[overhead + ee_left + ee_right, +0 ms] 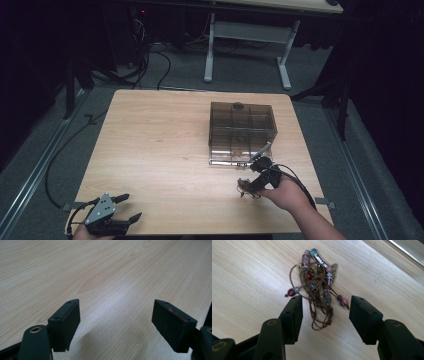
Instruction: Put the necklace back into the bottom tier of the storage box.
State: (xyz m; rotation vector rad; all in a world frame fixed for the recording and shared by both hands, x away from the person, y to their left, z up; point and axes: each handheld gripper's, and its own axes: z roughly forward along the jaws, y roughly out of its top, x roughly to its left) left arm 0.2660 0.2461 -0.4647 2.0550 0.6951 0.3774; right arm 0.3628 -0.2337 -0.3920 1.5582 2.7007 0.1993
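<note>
High view: your right gripper (248,186) sits at the lower right of the frame, just below the front edge of the box (242,125), with your hand (287,192) wrapped around it and its cable looping off to the right. The necklace (245,187) lies on the counter (160,145) right at the gripper's tip, a small dark tangle. The box is a smoky, see-through case with inner dividers, standing right of centre; a clear flap lies flat on the counter along its near side.

Right gripper view: your jaws stand spread wide, one at lower left and one at lower right of the frame. The necklace (318,287) rests on the wood in the middle of the frame, a bunch of brown cord with red, blue and silver beads. Its lower loops reach down into the gap between the jaws, yet neither pad presses on it.

Left gripper view: your left gripper (116,322) also has its jaws spread, with bare wood between them. In the high view it rests at the lower left corner, near the counter's front edge, well apart from the necklace and the box.
</note>
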